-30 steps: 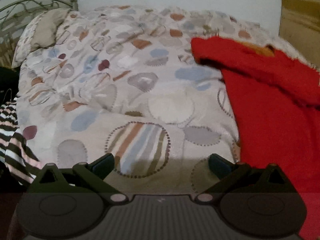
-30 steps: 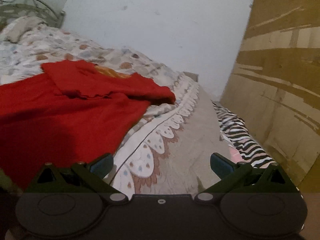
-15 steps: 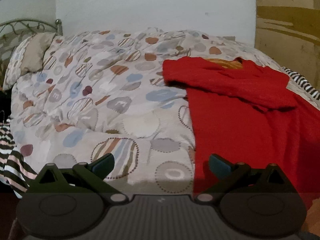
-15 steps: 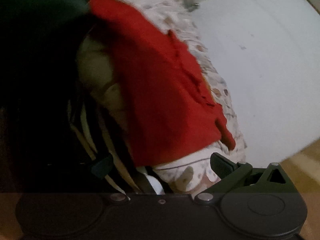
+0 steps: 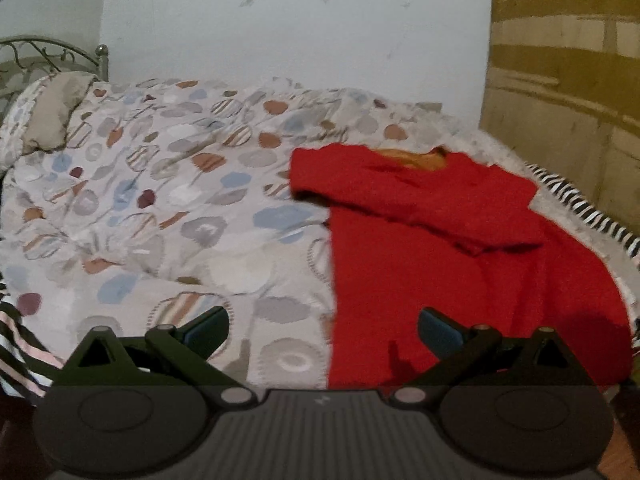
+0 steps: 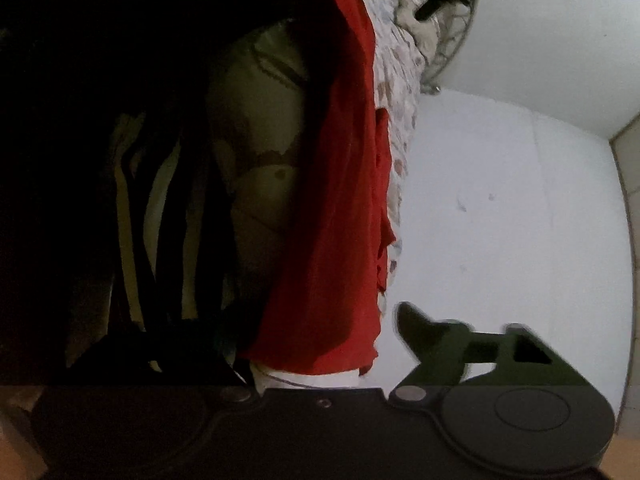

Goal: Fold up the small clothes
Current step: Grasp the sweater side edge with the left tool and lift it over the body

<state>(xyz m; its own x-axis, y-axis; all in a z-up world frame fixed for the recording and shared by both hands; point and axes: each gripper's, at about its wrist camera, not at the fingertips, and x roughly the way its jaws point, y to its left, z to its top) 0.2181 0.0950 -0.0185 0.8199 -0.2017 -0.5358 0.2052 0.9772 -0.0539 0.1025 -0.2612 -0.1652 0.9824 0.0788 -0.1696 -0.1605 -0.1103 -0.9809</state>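
Left hand-held gripper (image 5: 323,326): jaws spread wide, nothing between them, touching nothing. It hangs over the near edge of the bed (image 5: 168,216).

Red garment (image 5: 460,264): lies flat on the bed's patterned quilt, directly ahead of the gripper's right finger and running away from it; a sleeve is folded across its far end.

Right hand-held gripper (image 6: 316,332): rolled onto its side at the bed's edge, jaws closing. The garment's hem hangs between the fingers; whether the pads press on it cannot be told, the left finger being lost in shadow.
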